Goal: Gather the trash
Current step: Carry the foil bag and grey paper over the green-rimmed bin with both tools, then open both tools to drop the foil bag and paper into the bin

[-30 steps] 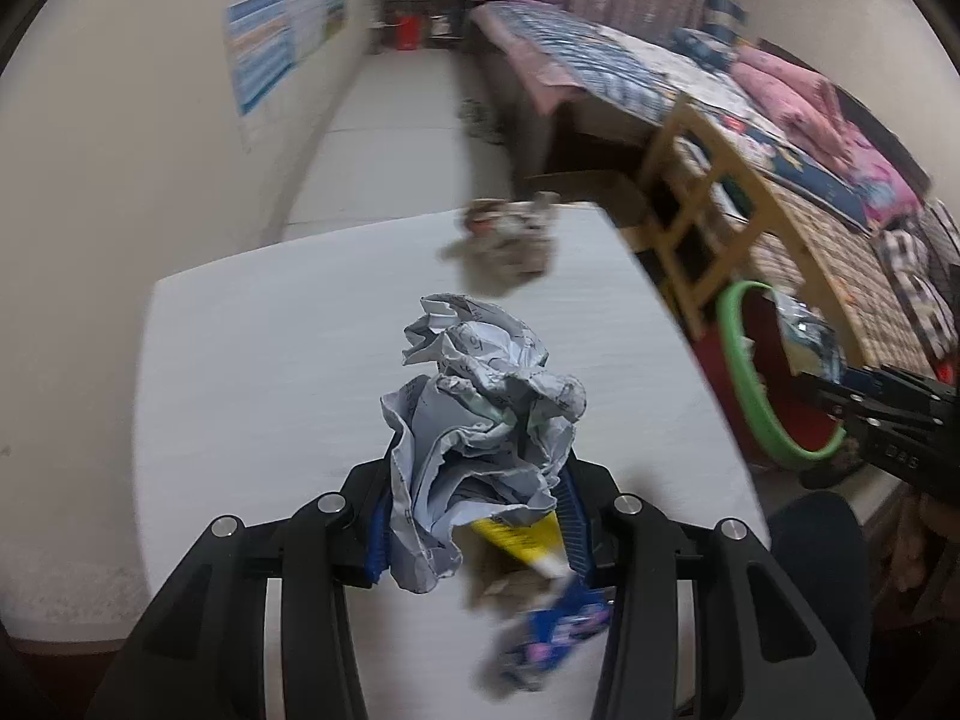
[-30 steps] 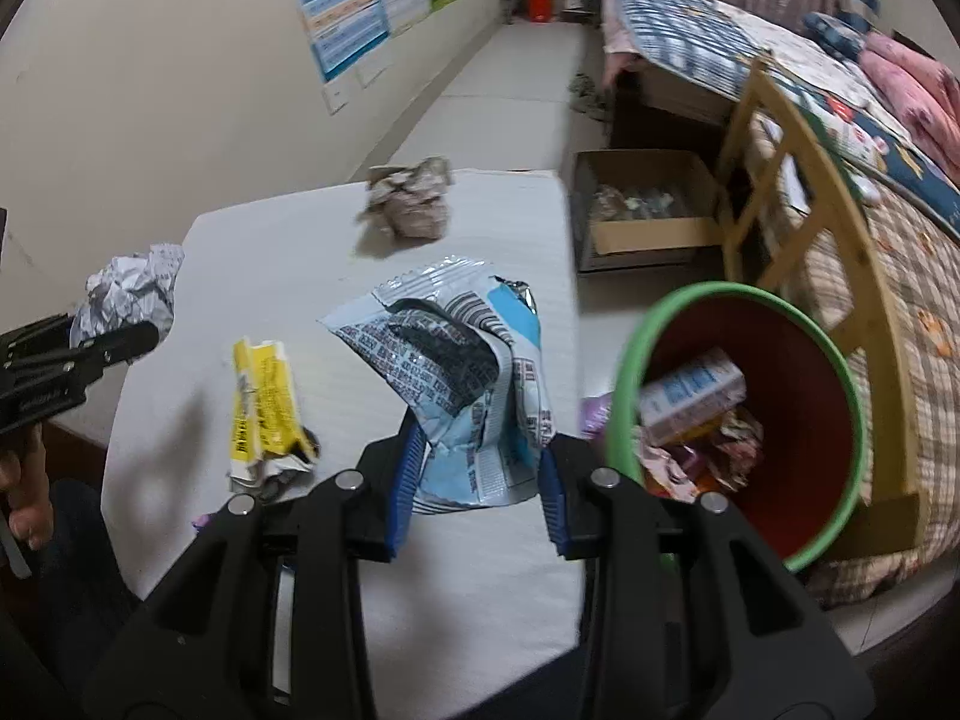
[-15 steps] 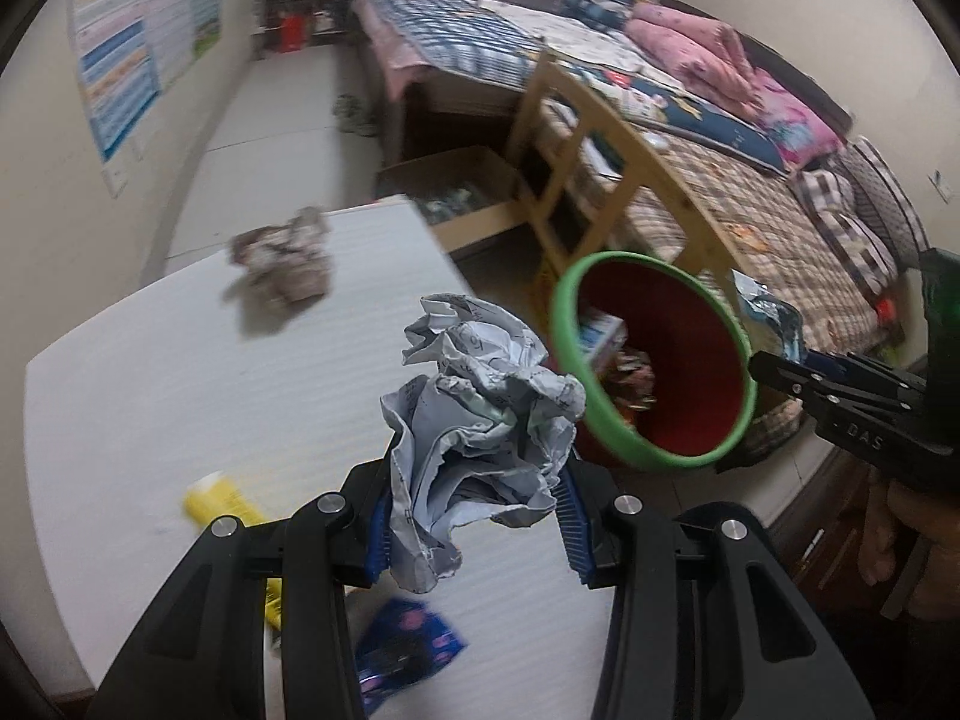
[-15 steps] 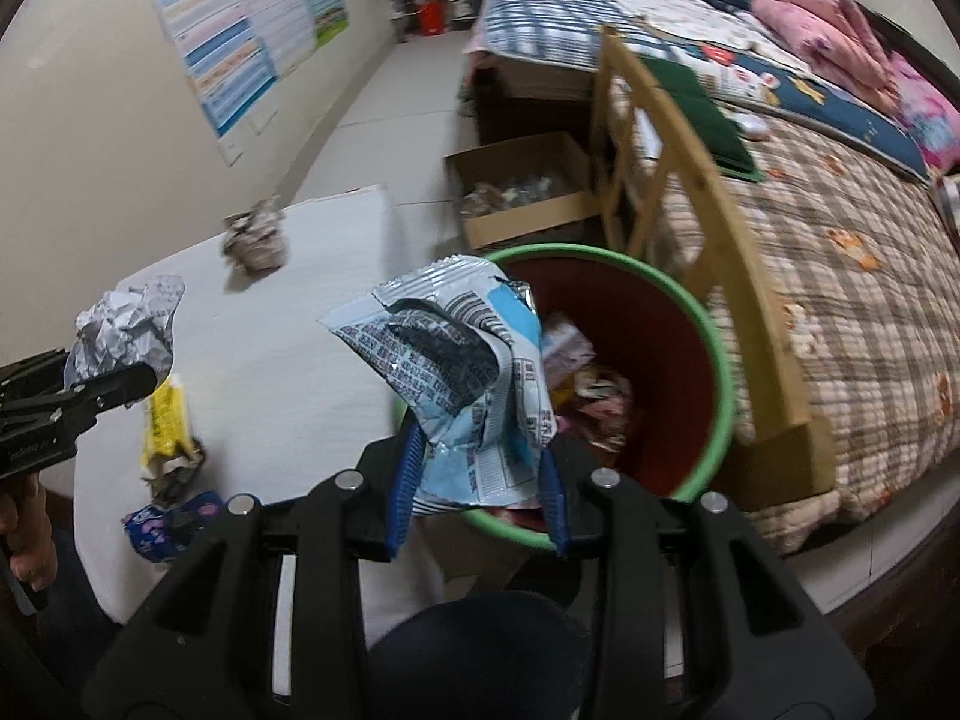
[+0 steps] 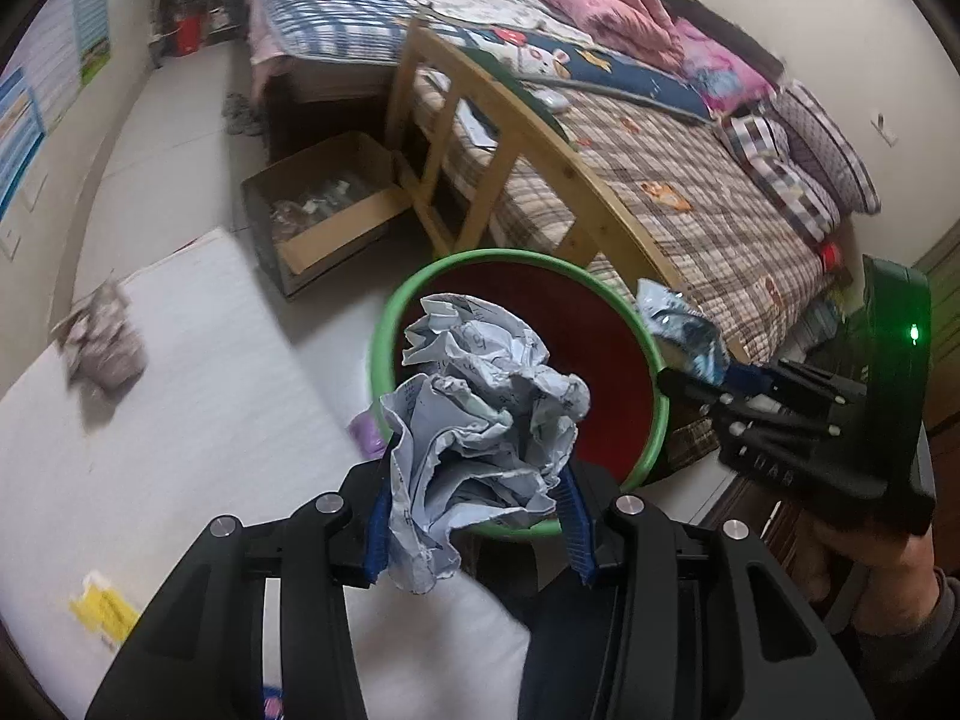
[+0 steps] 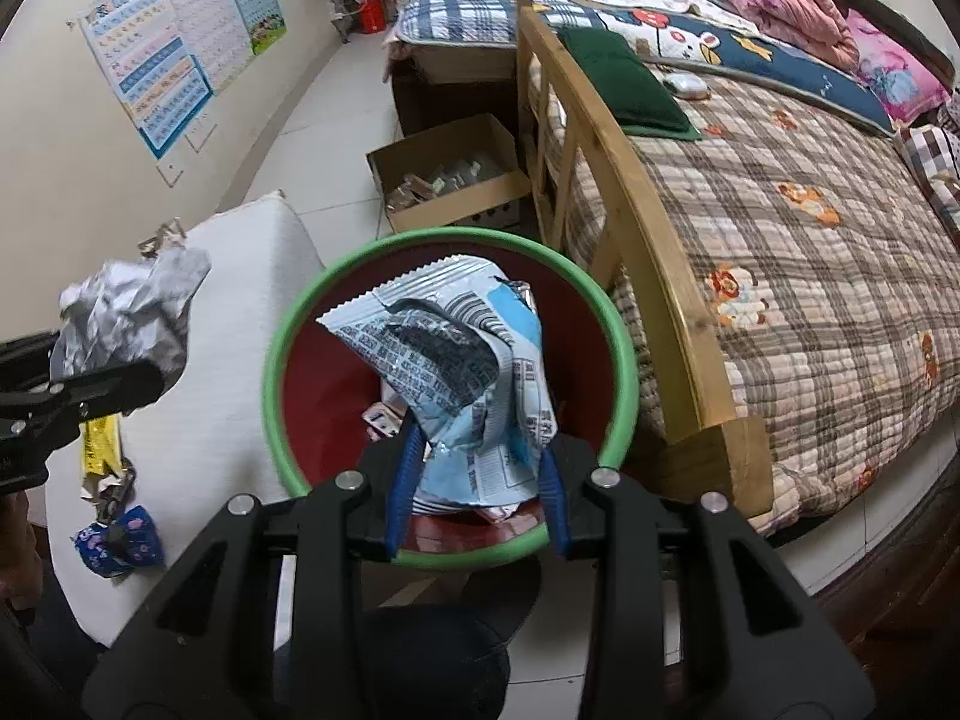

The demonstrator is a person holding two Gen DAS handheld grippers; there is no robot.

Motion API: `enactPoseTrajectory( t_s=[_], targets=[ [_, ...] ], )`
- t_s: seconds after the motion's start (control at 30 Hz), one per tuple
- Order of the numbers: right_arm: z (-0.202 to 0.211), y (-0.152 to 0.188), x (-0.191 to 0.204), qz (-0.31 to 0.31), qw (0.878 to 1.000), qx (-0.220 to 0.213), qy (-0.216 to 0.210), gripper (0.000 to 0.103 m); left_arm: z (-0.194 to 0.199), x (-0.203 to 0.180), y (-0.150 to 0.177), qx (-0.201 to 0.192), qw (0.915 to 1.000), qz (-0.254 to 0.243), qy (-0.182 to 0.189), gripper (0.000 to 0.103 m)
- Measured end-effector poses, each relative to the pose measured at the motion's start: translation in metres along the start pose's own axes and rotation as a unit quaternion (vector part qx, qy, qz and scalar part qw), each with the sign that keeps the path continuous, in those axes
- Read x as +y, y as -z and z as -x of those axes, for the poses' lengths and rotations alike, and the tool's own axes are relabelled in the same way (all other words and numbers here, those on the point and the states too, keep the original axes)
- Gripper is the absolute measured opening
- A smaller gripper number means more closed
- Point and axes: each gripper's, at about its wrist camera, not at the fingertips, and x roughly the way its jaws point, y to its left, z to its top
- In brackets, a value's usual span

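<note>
A white table (image 6: 240, 324) stands near a plaid-covered bed (image 6: 780, 240), a cardboard box (image 6: 450, 180) between them. Over the red bin (image 6: 447, 237), scraps inside, my left gripper (image 5: 474, 516) clamps crumpled paper (image 5: 480, 420); my right gripper (image 6: 477, 498) pinches a blue wrapper (image 6: 456, 360).

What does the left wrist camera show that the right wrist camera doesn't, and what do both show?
Only the left wrist view shows the purple item on the floor by the bin. Only the right wrist view shows the blue packet on the white table and the green cushion on the bed. Both show the green-rimmed bin, the crumpled paper in the left gripper, the blue wrapper in the right gripper, and the cardboard box.
</note>
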Motion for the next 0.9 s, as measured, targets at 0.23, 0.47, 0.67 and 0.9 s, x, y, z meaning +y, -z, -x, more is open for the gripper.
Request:
enactPoseTrajectory(
  t_s=[0.23,0.47,0.67,0.9],
  targets=[
    [-0.021,0.003,-0.013,-0.006,1.000,0.018,-0.006,0.034,-0.037,-0.023,-0.017,0.029,0.9993,-0.021,-0.002,0.042],
    [-0.036,-0.004,-0.011,0.004,1.000,0.023,-0.008,0.034,-0.058,-0.027,-0.022,0.055,0.9973,-0.044,-0.021,0.043],
    [-0.042,-0.005,-0.008,0.020,0.999,0.028,-0.005,0.048,-0.058,-0.024,-0.031,0.043,0.9985,-0.028,-0.020,0.060],
    [-0.040,-0.001,-0.003,0.027,0.999,0.021,-0.007,0.081,-0.050,-0.019,-0.034,0.026,0.9997,0.000,0.000,0.090]
  ],
)
